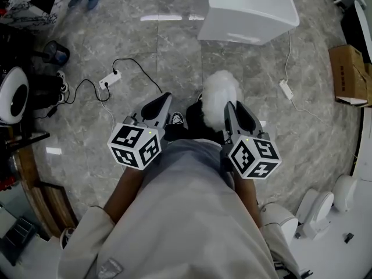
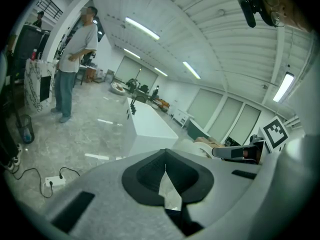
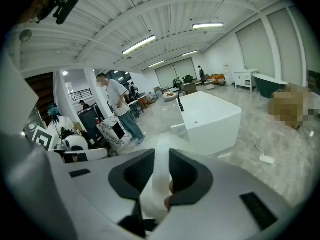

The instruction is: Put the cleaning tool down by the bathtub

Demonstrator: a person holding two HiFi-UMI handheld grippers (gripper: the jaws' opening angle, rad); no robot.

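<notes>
The cleaning tool, a white fluffy duster (image 1: 221, 94), sticks out ahead of my right gripper (image 1: 231, 107), whose jaws are shut on its white handle (image 3: 154, 183). In the right gripper view the handle fills the gap between the dark pads and the fluffy head is a blur just beyond the tips. The white bathtub (image 1: 249, 9) stands on the floor further ahead; it also shows in the right gripper view (image 3: 211, 118) and the left gripper view (image 2: 148, 127). My left gripper (image 1: 164, 101) is held beside the right one, its tips meeting, with nothing in it.
A white power strip with a black cable (image 1: 109, 79) lies on the grey stone floor at the left, another strip (image 1: 286, 89) right of the tub. A cardboard box (image 1: 347, 72) sits far right, white toilets (image 1: 317, 211) at lower right. A person (image 2: 75, 59) stands beyond the tub.
</notes>
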